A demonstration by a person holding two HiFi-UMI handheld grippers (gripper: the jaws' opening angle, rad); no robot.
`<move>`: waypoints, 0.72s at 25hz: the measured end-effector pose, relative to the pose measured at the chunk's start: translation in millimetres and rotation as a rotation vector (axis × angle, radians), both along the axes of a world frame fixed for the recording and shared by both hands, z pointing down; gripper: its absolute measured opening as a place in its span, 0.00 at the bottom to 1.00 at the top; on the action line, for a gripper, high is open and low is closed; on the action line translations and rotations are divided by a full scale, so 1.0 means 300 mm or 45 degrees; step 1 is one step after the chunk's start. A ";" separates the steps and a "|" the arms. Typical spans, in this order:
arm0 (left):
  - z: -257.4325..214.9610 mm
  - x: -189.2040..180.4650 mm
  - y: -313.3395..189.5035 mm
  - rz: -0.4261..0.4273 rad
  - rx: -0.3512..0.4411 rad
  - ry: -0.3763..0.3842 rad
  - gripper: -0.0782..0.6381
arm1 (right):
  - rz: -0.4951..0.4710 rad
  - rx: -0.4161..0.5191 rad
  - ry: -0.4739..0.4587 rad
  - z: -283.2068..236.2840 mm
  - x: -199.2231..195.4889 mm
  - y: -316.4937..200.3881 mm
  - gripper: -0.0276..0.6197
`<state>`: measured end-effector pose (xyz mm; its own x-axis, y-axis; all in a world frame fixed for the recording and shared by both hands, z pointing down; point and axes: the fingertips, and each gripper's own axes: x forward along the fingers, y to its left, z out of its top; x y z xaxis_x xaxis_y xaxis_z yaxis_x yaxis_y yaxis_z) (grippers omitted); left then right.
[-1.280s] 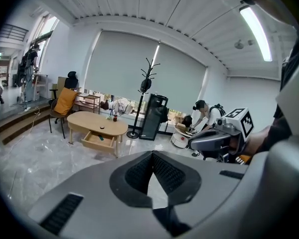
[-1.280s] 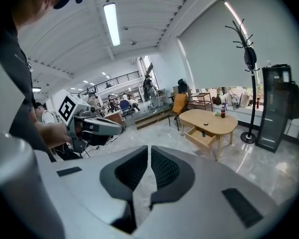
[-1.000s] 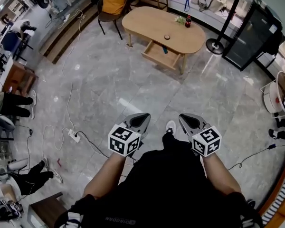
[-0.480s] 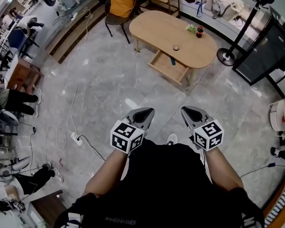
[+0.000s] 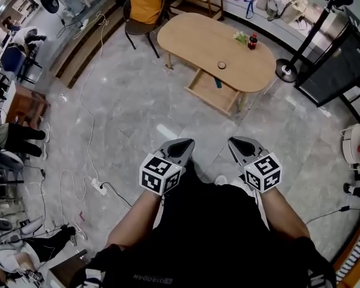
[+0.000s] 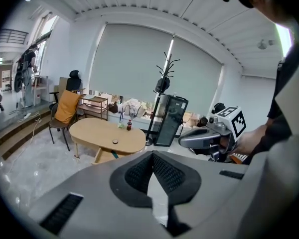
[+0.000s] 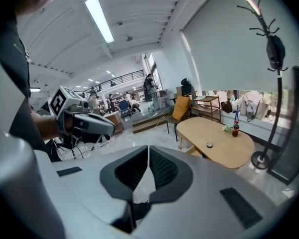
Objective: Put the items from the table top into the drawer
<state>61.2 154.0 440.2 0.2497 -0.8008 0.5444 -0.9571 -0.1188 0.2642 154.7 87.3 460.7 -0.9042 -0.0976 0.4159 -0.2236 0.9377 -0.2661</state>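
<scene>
Jaws on the left gripper (image 5: 179, 149) are pressing tip to tip with nothing between them, and the right gripper (image 5: 243, 146) just beside it is doing the same, closed and empty. Both are being carried low and level in front of the person's body, pointing ahead over the floor (image 5: 126, 113). That suits a stance too far off to reach anything. Nothing is within range, so there is no reason to be opening them yet.

Well apart from them, the table (image 5: 189, 35) is standing ahead. The drawer (image 5: 205, 93) is hanging pulled out beneath its near edge, ready to receive things, and a small blue-green item (image 5: 218, 84) is already lying in it.

On the table top, a small round piece (image 5: 222, 65) is sitting nearest the drawer, so it is probably the easiest first pick. Farther right, a green item (image 5: 240, 38) and a dark bottle (image 5: 252, 41) are standing close together near the far edge. The task is looking barely begun, and getting close to the table is likely coming first.
</scene>
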 end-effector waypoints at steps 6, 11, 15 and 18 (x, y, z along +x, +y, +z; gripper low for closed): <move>-0.025 -0.209 -0.239 0.153 0.032 0.007 0.11 | 0.144 0.047 0.029 -0.044 -0.189 -0.198 0.05; -0.106 -0.430 -0.433 0.274 0.103 -0.008 0.11 | 0.286 0.097 0.026 -0.113 -0.372 -0.336 0.05; -0.073 -0.583 -0.466 0.345 0.100 -0.025 0.11 | 0.385 0.097 0.050 -0.079 -0.483 -0.352 0.05; -0.011 -0.679 -0.457 0.363 0.052 -0.007 0.11 | 0.428 0.094 0.089 -0.043 -0.545 -0.361 0.05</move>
<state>-142.6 16.9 437.0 0.4653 -0.7198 0.5151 -0.8848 -0.3939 0.2488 -8.6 -21.0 447.9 -0.7860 -0.4175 0.4560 -0.5386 0.8245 -0.1734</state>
